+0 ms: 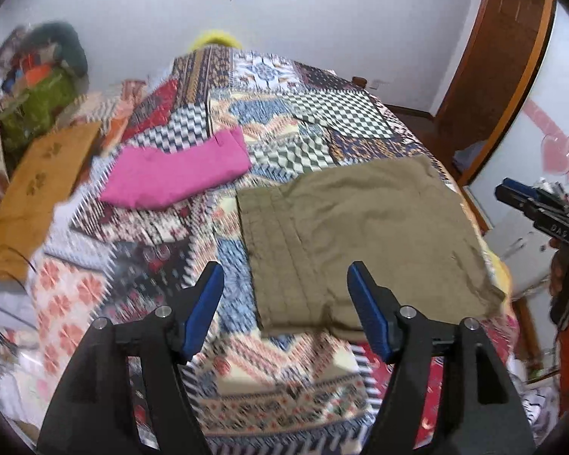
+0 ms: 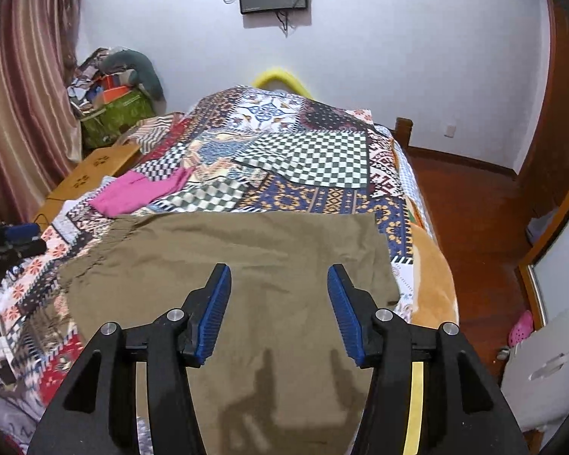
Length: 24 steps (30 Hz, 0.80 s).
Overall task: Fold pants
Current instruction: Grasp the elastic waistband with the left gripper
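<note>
Lying folded, seemingly in half, on the patchwork bedspread, the olive pants look released: left gripper and right gripper hover above, jaws apart, holding nothing.

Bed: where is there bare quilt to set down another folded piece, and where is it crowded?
Free: the checkered stretch of quilt beyond the olive pants, and the near strip left of them, below the pink garment. Crowded: the near right side under the pants, and the left edge by the wooden board.
</note>
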### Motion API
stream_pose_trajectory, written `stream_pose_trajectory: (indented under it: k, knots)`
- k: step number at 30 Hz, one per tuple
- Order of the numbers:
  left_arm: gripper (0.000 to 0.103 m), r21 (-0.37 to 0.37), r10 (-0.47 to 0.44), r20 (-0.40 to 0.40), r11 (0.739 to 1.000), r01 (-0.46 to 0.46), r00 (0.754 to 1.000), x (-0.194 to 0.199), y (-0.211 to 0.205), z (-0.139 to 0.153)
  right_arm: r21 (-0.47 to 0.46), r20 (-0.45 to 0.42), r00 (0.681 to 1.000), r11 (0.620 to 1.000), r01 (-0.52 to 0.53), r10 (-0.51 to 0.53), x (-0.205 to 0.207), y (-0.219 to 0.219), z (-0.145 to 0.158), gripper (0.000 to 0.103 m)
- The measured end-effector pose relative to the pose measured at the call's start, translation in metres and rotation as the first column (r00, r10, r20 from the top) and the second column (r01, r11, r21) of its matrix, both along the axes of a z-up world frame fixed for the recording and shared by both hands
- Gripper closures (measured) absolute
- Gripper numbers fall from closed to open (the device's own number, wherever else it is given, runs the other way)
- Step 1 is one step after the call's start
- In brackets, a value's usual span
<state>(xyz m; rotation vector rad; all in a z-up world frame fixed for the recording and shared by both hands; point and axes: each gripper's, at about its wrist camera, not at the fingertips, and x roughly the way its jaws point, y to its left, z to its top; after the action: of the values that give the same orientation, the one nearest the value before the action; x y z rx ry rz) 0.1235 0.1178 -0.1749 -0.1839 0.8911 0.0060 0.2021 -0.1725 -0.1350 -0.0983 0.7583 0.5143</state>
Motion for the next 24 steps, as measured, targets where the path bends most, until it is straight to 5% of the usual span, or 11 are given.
stream_pose_trajectory:
  k: [12,24]
  knots:
    - [0.034,-0.139,-0.047,-0.145,0.990,0.027,0.988,-0.013,-0.014,-0.047,0.028,-0.053,0.994,0.996,-0.090,0.091,-0.022,0.035,-0.026,0.054]
    - [0.030,-0.368,-0.065,-0.185,0.930,-0.008,0.981,0.002,-0.007,-0.071,-0.004,-0.191,0.972,0.990,-0.140,0.136,-0.029,0.050,-0.079,0.054]
